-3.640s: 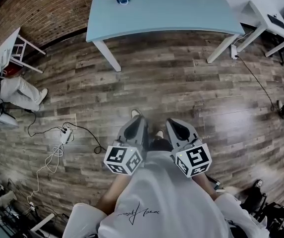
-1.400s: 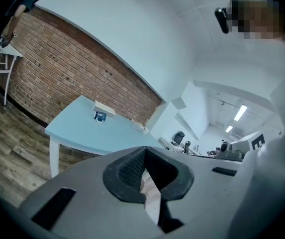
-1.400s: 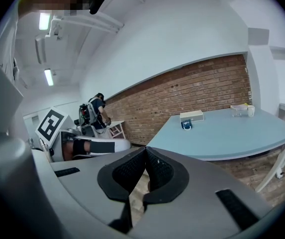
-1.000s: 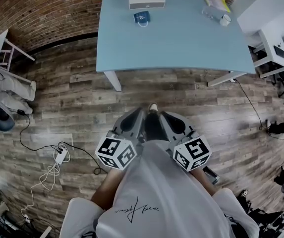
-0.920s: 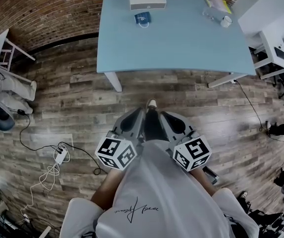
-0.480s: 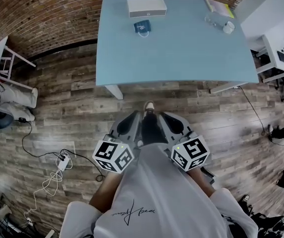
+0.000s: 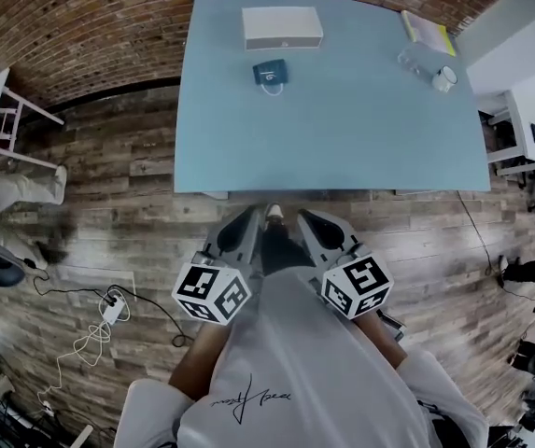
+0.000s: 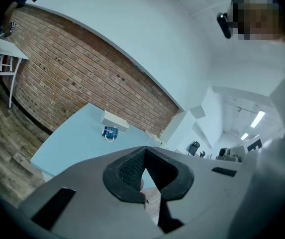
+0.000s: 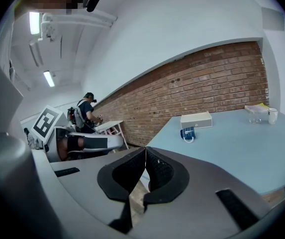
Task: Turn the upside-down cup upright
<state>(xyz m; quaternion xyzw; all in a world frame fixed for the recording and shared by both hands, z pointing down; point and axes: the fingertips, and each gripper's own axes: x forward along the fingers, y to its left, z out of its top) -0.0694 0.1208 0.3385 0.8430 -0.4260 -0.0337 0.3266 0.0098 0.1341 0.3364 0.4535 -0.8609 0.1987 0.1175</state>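
Cup (image 7: 269, 73), the blue one, sits far back on the pale table (image 7: 342, 138), just in front of the white box (image 7: 282, 27) and well apart from both tools. Left gripper (image 7: 248, 222) and right gripper (image 7: 310, 224) hang at the near table edge, jaws pressed together on nothing. By my reading the whole job lies ahead: reach, grasp, flip.

**Head view:** above the person (image 7: 286, 371), facing steeply down; blue table (image 7: 342, 129) at 12 o'clock, some way off.
**Left gripper view:** low, behind its own jaws, tilted upward; table at 8 o'clock, brick wall (image 8: 82, 68) beyond.
**Right gripper view:** same mounting; table at 3 o'clock.
**Shared by all three:** table, blue cup (image 7: 270, 74), beige box (image 7: 282, 27), wall.
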